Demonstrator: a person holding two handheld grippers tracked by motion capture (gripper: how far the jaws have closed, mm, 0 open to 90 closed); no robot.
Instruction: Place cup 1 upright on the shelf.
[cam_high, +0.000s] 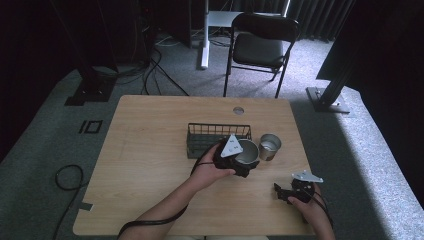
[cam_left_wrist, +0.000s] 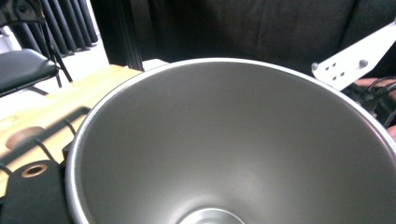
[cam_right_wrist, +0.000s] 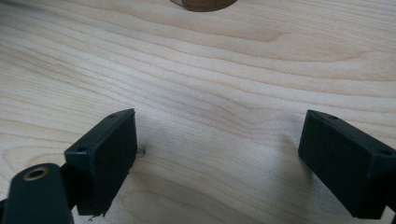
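A wide steel cup (cam_high: 248, 152) sits just in front of the black wire basket (cam_high: 218, 136), and my left gripper (cam_high: 244, 164) is shut on it from the near side. In the left gripper view the cup's empty inside (cam_left_wrist: 224, 154) is right up against the camera, with one black finger (cam_left_wrist: 32, 193) outside its wall at lower left. A smaller steel cup (cam_high: 270, 146) stands upright to the right of it. My right gripper (cam_high: 279, 193) is near the table's front right; its jaws stand wide open (cam_right_wrist: 217, 158) over bare wood, holding nothing.
The wooden table (cam_high: 150, 165) has a round cable hole (cam_high: 238, 110) at its far edge. A black folding chair (cam_high: 260, 47) stands beyond it. Cables lie on the carpet at left (cam_high: 67, 177). The right gripper's grey plate (cam_left_wrist: 355, 60) shows behind the cup.
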